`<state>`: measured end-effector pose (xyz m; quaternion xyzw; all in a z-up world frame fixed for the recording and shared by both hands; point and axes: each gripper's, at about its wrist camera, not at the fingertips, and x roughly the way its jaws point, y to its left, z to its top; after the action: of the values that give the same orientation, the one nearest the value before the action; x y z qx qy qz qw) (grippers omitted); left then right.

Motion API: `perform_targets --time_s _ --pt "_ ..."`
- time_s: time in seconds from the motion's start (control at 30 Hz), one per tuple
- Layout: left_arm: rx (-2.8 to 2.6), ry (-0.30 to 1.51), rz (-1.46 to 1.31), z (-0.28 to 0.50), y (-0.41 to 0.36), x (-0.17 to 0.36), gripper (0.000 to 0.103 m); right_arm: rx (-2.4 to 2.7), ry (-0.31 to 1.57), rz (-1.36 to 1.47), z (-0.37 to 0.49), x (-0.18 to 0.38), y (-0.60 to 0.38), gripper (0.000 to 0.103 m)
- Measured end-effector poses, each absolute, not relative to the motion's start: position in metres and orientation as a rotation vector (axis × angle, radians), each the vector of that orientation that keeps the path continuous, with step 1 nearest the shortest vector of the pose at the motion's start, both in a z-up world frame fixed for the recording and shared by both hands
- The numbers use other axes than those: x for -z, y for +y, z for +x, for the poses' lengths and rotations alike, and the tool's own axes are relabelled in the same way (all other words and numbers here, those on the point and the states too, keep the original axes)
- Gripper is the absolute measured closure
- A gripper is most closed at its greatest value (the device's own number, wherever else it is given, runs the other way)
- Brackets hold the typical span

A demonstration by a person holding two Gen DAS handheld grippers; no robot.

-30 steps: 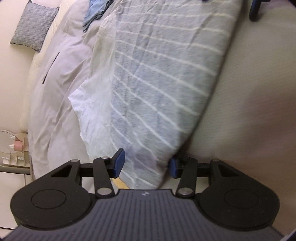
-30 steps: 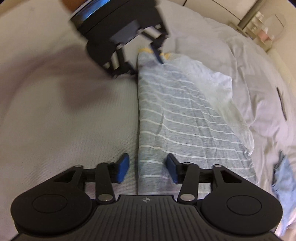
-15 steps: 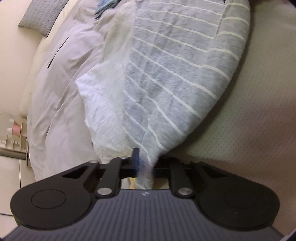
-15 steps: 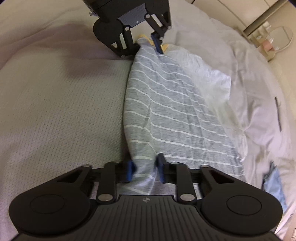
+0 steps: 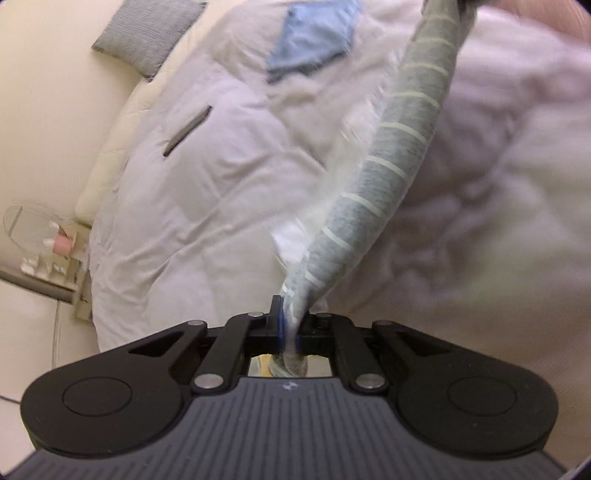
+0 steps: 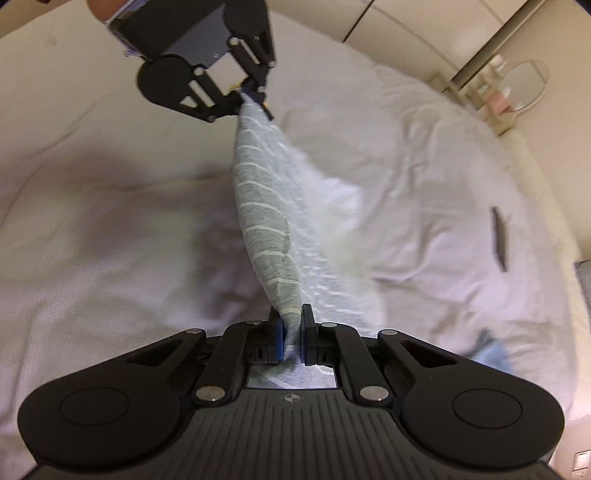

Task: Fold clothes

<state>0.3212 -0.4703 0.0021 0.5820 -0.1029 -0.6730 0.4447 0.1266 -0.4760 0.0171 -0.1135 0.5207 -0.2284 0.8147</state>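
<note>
Shirt point(image 6: 266, 225) stretched between both tongs (above the bed point(image 6: 424, 155)).

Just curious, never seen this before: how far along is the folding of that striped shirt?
Early to midway. Done: both ends are gripped, the left gripper and right gripper each shut on the striped shirt. In hand: it hangs stretched between them above the bed, blurred by motion. Left: laying it down folded. A blue garment lies unfolded.

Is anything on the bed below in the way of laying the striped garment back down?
Nothing visible. Both the left gripper and the right gripper are shut on the grey white-striped garment, stretched above the white duvet. The crumpled blue cloth lies off to one side.
</note>
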Motion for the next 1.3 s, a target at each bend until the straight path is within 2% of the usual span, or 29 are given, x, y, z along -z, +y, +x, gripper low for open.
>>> perform_targets --time_s 0.5,0.77,1.03,1.17,1.3 --pt "1.705 -0.198 1.358 0.199 -0.522 -0.109 0.099 0.587 1.025 -0.253 0.005 -0.121 -0.515 0.098" --pt "1.705 -0.158 1.351 0.114 -0.636 -0.123 0.099 0.558 0.970 -0.248 -0.089 -0.150 -0.618 0.098" --pt "1.604 -0.279 1.219 0.037 -0.774 -0.149 0.099 0.665 0.931 -0.403 -0.160 -0.173 -0.774 0.098" --pt "1.594 -0.266 1.247 0.007 -0.805 -0.111 0.099 0.720 0.874 -0.488 -0.183 -0.171 -0.831 0.097" --pt "1.641 -0.156 1.364 -0.020 -0.806 -0.013 0.099 0.696 0.914 -0.406 -0.204 -0.101 -0.868 0.096"
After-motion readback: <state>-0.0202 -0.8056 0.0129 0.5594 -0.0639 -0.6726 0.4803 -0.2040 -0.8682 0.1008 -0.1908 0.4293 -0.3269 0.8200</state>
